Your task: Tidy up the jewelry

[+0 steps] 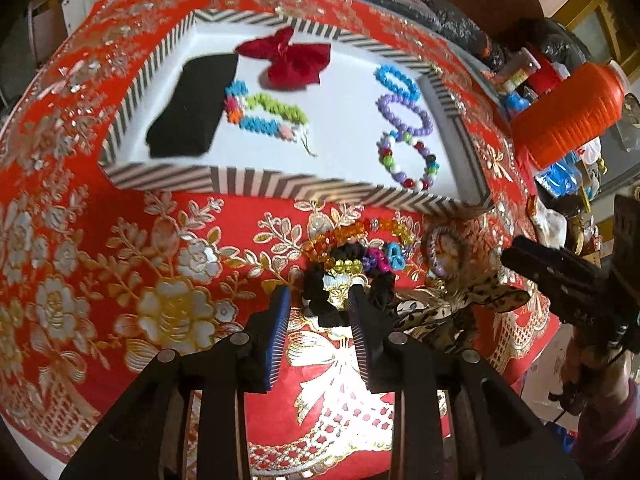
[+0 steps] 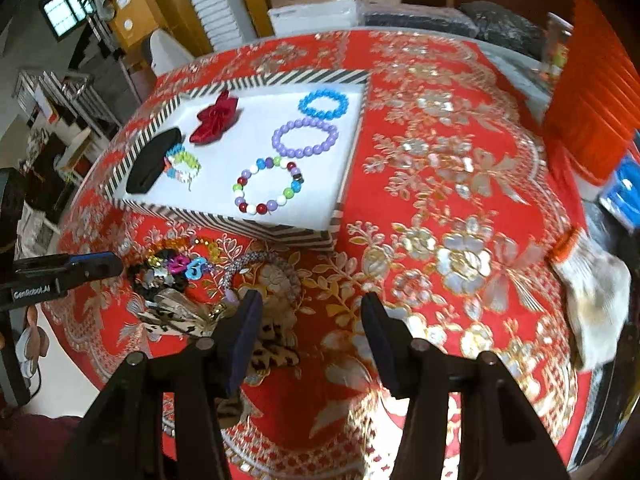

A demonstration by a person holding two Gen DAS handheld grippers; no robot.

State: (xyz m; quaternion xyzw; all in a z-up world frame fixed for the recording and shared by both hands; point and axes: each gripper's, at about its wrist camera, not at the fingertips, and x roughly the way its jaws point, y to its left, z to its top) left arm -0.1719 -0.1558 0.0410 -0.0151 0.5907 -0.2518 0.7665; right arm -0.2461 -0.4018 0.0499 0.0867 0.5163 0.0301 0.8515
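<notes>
Both tongs hang open over the loose pile, nothing gripped.

The left gripper (image 1: 320,300) has its blue-padded jaws apart around a black fabric scrunchie (image 1: 320,294), pads not pressing; it looks soft, light and squashy, best pinched across its bunched band. Just beyond lies a clear amber bead bracelet (image 1: 352,240), likely hard and slippery. The right gripper (image 2: 312,304) gapes, a leopard-print fabric bow (image 2: 180,316) beside its left finger. Farther off sits the striped-rim white tray (image 2: 280,234).

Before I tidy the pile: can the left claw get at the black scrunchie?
Probably yes. The left claw is open right at the black scrunchie, nothing between; amber beads overlap its far side.
</notes>
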